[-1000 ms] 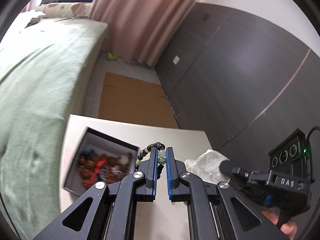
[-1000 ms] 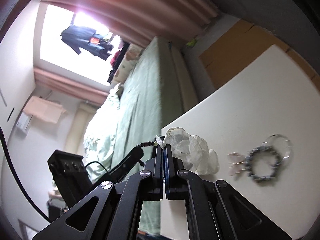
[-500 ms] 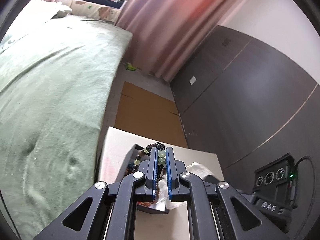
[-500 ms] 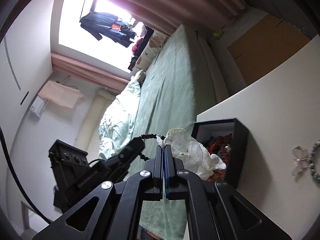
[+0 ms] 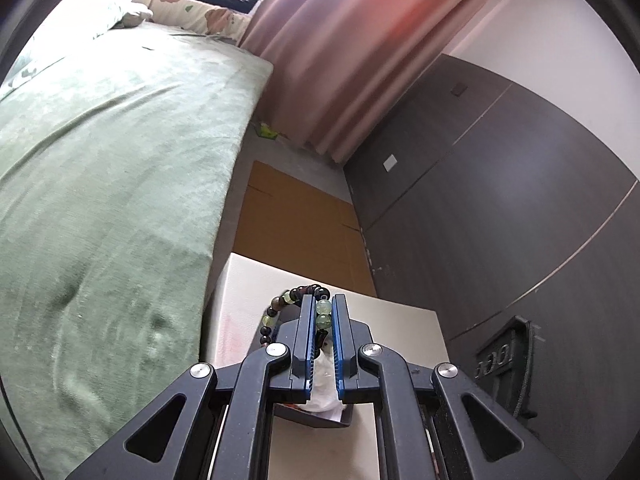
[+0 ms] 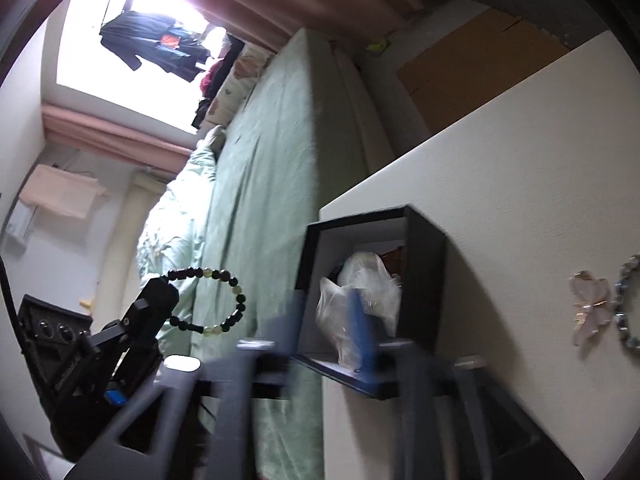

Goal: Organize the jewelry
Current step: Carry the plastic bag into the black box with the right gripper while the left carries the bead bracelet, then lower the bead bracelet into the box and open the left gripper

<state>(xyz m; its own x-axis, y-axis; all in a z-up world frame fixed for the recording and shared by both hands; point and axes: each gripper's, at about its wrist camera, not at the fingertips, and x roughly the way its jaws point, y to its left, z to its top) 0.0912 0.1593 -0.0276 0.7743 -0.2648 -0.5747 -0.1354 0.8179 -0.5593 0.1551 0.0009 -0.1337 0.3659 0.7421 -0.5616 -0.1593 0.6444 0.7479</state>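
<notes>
One bead bracelet (image 5: 298, 307), one black box (image 6: 420, 280), two grippers

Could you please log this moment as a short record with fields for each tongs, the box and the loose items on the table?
left tongs: shut on dark-and-pale-green beaded bracelet, held off the white table's edge
right tongs: open, motion-blurred, at the open black square box
box contents: crumpled clear plastic bag, other jewelry mostly hidden
loose on table: pale pink butterfly clip, grey beaded bracelet

My right gripper (image 6: 326, 312), fingers spread and blurred, fronts the plastic bag (image 6: 360, 284) inside the black box (image 6: 424, 272) at the table's (image 6: 520, 184) left edge.
</notes>
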